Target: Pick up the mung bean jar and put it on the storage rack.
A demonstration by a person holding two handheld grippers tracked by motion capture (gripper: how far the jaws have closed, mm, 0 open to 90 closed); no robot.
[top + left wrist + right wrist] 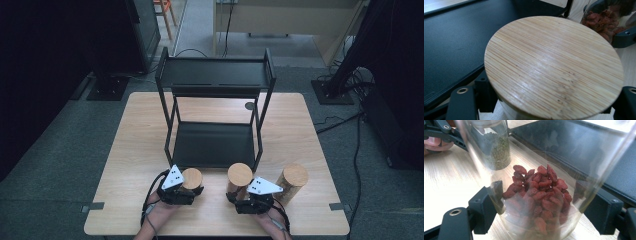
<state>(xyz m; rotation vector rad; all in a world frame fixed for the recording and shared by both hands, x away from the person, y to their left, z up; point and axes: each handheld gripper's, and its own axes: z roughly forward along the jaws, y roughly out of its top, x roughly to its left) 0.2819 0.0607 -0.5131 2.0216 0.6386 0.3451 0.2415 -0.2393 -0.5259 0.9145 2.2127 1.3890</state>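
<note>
Both grippers grip glass jars near the rack [215,75]: left gripper [181,192] apparently clamps the green-bean jar [192,178], right gripper [252,200] clamps the red-berry jar [536,195]. Smooth, breakable glass; hold mid-body, below wooden lids

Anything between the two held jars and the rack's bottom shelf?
Nothing visible. The left gripper holds the left jar and the right gripper the middle jar, both just before the open front of the rack's lower shelf, which lies bare. The third jar stands off to the right.
</note>
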